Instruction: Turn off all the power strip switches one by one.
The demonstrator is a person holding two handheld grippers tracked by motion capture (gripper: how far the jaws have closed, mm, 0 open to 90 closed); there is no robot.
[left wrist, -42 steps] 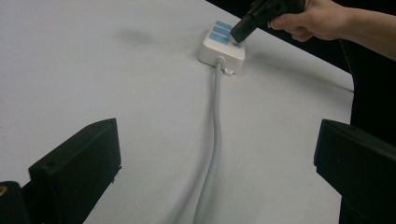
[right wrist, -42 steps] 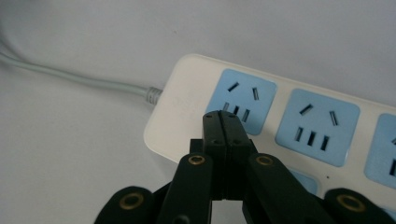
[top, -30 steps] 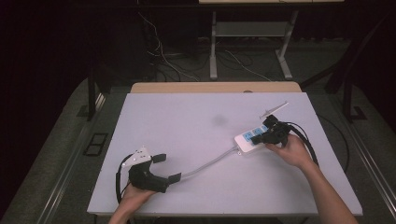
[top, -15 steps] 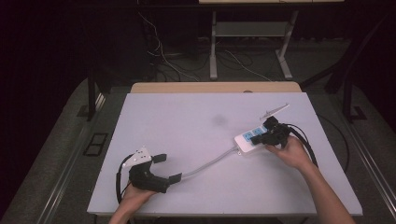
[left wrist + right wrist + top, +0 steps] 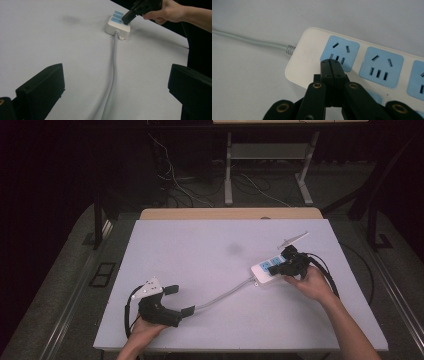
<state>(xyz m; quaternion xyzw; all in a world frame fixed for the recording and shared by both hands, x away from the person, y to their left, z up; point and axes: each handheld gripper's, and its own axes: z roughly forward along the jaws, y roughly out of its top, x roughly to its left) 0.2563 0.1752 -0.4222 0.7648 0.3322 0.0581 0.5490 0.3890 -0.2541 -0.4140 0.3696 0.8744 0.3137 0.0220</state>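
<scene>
up close, the right gripper (image 5: 333, 65) has its black jaws pressed together with nothing between them, tips resting on the white plastic power strip with blue socket faces (image 5: 372, 66), seemingly to pin it or press a switch. the strip lies at the right of the pale grey table (image 5: 200, 250). its grey cable (image 5: 225, 295) runs to the left gripper (image 5: 179, 300), whose jaws are spread wide and empty, apparently waiting.

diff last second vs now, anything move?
No visible change. The right gripper stays shut, its tips over the end socket of the white power strip. The left gripper stays open near the table's front edge, the grey cable running between its jaws.
</scene>
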